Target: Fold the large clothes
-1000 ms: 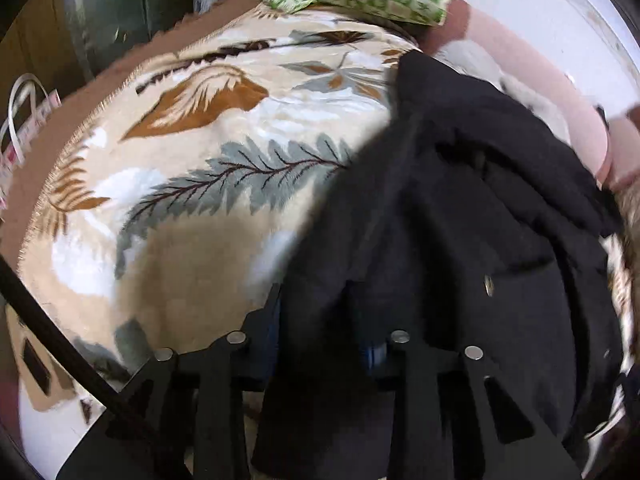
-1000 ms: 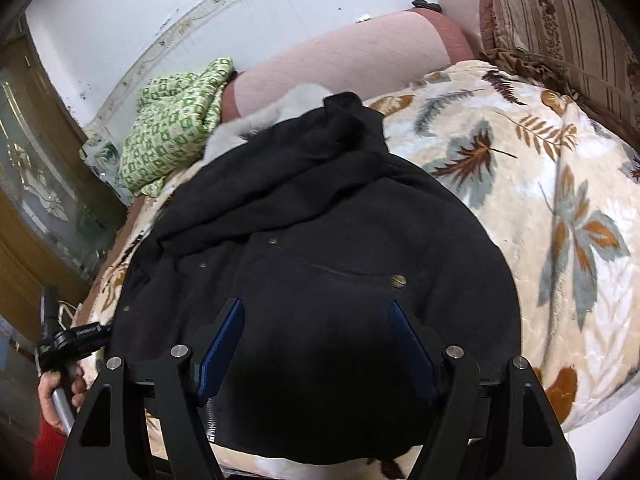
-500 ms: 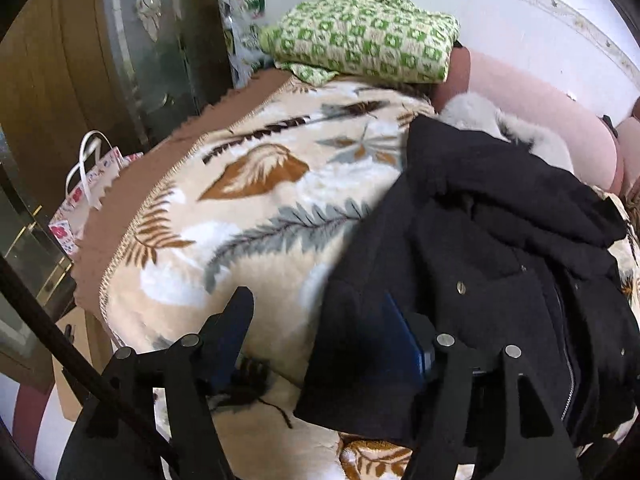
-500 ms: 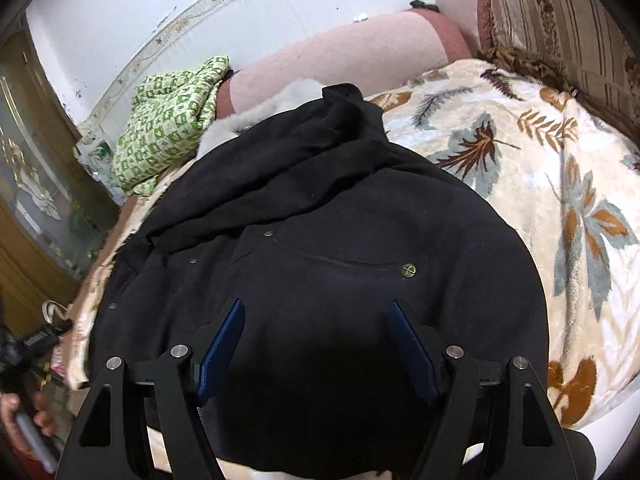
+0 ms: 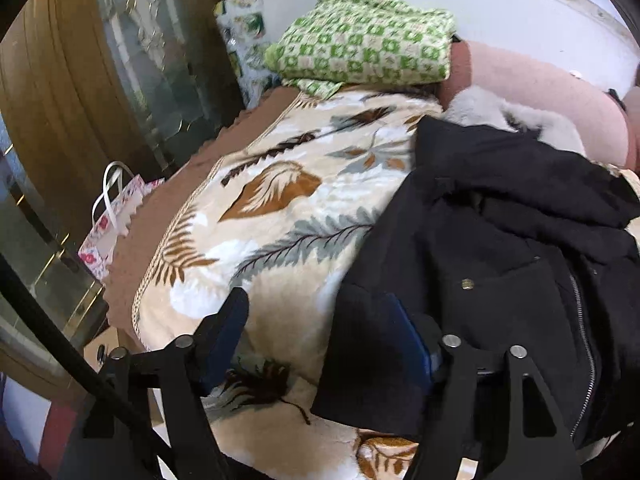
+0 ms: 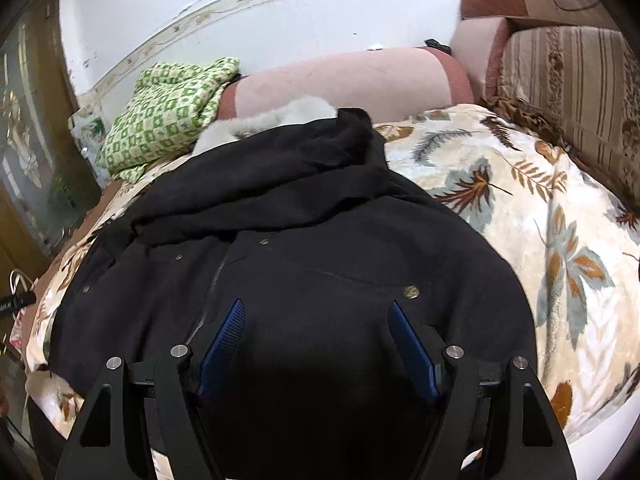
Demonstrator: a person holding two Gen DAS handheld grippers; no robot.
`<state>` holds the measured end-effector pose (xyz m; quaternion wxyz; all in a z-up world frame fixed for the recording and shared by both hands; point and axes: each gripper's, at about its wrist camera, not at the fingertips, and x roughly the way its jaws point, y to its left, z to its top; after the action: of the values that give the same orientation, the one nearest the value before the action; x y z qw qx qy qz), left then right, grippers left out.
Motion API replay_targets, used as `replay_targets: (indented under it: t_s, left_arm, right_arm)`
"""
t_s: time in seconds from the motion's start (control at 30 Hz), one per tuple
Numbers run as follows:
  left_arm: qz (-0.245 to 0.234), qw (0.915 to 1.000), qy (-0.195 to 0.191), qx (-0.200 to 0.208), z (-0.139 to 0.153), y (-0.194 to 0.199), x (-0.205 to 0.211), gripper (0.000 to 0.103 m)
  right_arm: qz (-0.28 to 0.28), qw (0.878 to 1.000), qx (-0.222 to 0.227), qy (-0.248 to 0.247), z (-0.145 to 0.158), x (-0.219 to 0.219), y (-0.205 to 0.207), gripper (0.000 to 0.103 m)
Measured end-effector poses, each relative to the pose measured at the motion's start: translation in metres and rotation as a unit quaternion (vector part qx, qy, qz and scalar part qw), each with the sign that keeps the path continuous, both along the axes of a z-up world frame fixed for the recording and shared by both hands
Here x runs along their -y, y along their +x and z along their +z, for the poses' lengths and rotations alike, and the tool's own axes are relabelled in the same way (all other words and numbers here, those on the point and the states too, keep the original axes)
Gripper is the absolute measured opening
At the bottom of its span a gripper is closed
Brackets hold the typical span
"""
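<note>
A black coat (image 5: 500, 248) with brass snaps and a pale fur collar (image 5: 480, 108) lies spread on a leaf-patterned blanket (image 5: 280, 216). My left gripper (image 5: 320, 320) hangs over the coat's left hem corner. Its jaws are opening, and the pads do not press the cloth; the corner lies partly between them. In the right wrist view the coat (image 6: 320, 240) fills the middle, with its hood bunched toward the fur collar (image 6: 276, 120). My right gripper (image 6: 318, 320) stands open just above the coat's lower front, with nothing gripped.
A folded green checked cloth (image 5: 368, 48) rests at the back beside a pink bolster (image 5: 540, 80). A glass-fronted wooden cabinet (image 5: 60, 80) and a flowered gift bag (image 5: 108, 224) stand left of the blanket's edge. A striped cushion (image 6: 568, 72) is at the back right.
My left gripper was shut on the coat's edge; it has let go, opened wide and drawn back and upward. The right gripper has shifted slightly over the coat and stayed open.
</note>
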<state>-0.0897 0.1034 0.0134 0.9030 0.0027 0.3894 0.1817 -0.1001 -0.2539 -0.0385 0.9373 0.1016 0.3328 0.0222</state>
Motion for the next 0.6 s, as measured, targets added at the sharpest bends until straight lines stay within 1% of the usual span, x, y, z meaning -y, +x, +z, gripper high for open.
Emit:
replay_targets:
  t_s: [0.07,0.13,0.17,0.2,0.3,0.43,0.53,0.6]
  left_arm:
    - [-0.002,0.9999,0.003,0.011,0.002,-0.002,0.004,0.073]
    - [-0.003,0.9999,-0.002,0.011,0.001,-0.002,0.005,0.073]
    - [-0.004,0.9999,-0.007,0.009,-0.001,-0.001,0.004,0.073]
    - [-0.003,0.9999,-0.010,0.006,-0.002,-0.001,0.003,0.073]
    - [-0.003,0.9998,-0.018,-0.001,-0.007,0.000,0.000,0.073]
    - [-0.009,0.9996,-0.026,0.000,-0.009,0.000,0.000,0.073]
    - [-0.007,0.9996,-0.027,-0.001,-0.011,0.002,-0.005,0.073]
    - [0.000,0.9993,-0.039,0.000,-0.012,0.003,-0.012,0.073]
  right_arm:
    - [0.010,1.000,-0.016,-0.009,-0.007,-0.006,0.003,0.078]
    - [0.015,0.999,-0.042,-0.016,-0.019,-0.010,0.006,0.078]
    - [0.018,0.998,-0.062,-0.025,-0.027,-0.012,0.008,0.078]
    - [0.018,0.996,-0.072,-0.040,-0.033,-0.015,0.009,0.079]
    - [0.021,0.995,-0.065,-0.068,-0.034,-0.021,0.004,0.080]
    - [0.021,0.995,-0.067,-0.067,-0.032,-0.019,-0.001,0.080]
    - [0.020,0.996,-0.062,-0.066,-0.022,-0.020,-0.001,0.080]
    - [0.025,0.996,-0.044,-0.078,-0.007,-0.030,0.001,0.080]
